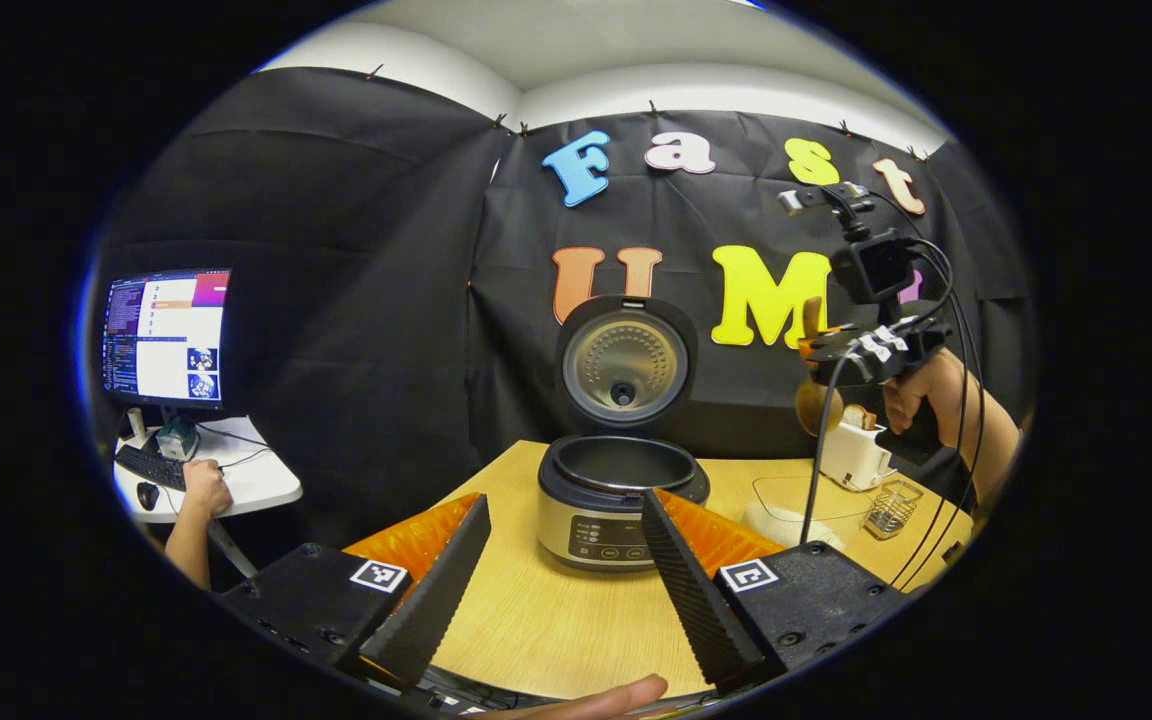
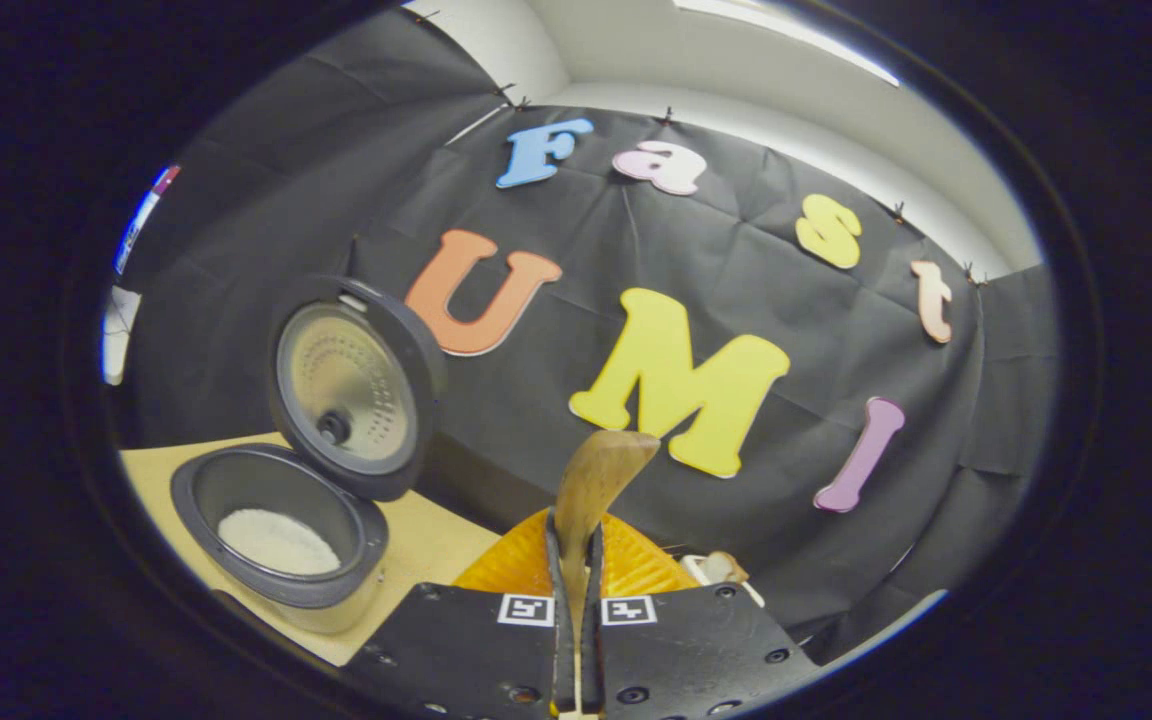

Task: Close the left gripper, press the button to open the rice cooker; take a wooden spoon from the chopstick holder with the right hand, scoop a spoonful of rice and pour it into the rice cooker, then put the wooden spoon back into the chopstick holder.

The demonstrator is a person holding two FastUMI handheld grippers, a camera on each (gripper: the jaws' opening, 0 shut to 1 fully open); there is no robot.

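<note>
On the wooden table point(image 1: 556, 620) straight ahead of my left gripper point(image 1: 566, 570), the rice cooker point(image 1: 608, 500) stands with its lid point(image 1: 624, 362) swung up and back against the booth wall. My left fingers are spread wide with nothing between them, one to each side of the cooker's front panel, and bare tabletop lies between the fingertips and the cooker. A fingertip of the holding hand shows at the bottom edge of that view.

Off to the right in the left gripper view I see my right gripper point(image 1: 841, 350) held up in a hand point(image 1: 921, 395), well above the table and apart from the cooker. Below it sit a white holder point(image 1: 854, 455), a small wire basket point(image 1: 891, 508) and a clear container point(image 1: 786, 505) near the table's right edge. Far left, beyond the table edge, a monitor point(image 1: 166, 335) stands on a side desk with another person's hand point(image 1: 204, 488) by a keyboard.

From the right gripper view, my right gripper point(image 2: 576, 590) is pinched tight on the wooden spoon point(image 2: 596, 475), both fingers against its handle, the bowl standing up ahead of them. I cannot tell whether the bowl carries rice. This view looks down into the cooker's pot point(image 2: 276, 525), where white rice point(image 2: 276, 540) lies on the bottom; the left gripper view sees just the rim. The cooker sits low and left of the spoon, with open air between them.
</note>
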